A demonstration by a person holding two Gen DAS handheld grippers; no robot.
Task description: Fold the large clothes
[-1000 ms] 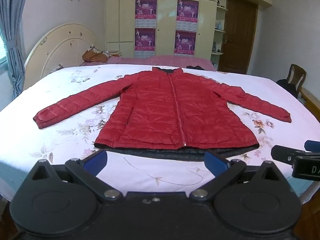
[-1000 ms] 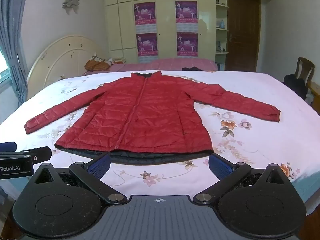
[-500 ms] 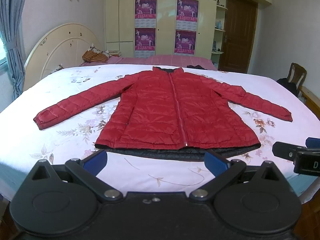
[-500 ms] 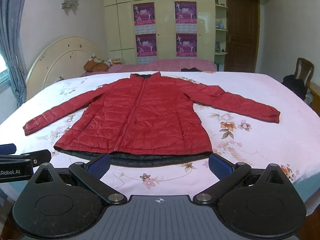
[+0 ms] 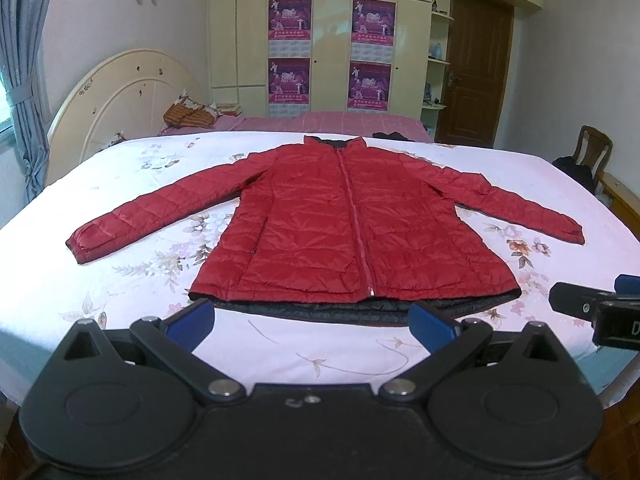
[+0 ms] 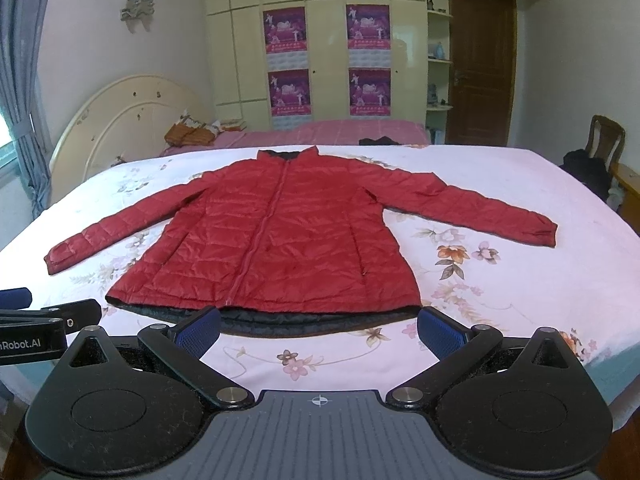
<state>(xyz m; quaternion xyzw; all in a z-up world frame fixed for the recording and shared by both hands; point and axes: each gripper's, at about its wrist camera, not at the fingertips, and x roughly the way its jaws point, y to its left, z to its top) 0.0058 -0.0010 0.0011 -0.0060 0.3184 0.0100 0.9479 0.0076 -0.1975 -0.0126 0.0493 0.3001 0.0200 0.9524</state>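
Note:
A red quilted jacket [image 5: 344,228] lies flat and zipped on the bed, sleeves spread to both sides, collar at the far end, dark lining showing along the near hem. It also shows in the right wrist view [image 6: 276,240]. My left gripper [image 5: 312,322] is open and empty, held just short of the hem. My right gripper [image 6: 318,326] is open and empty, also just before the hem. Each gripper shows at the edge of the other's view: the right one [image 5: 592,308], the left one [image 6: 44,320].
The bed has a white flowered sheet [image 5: 120,272] and a cream headboard [image 5: 120,96] at the left. A second bed with a pink cover [image 5: 332,124] stands behind. A wooden chair [image 5: 592,156] with dark clothing is at the right, a wardrobe and door behind.
Both grippers have crept slightly nearer to the jacket's hem. The jacket has not moved and both grippers stay open.

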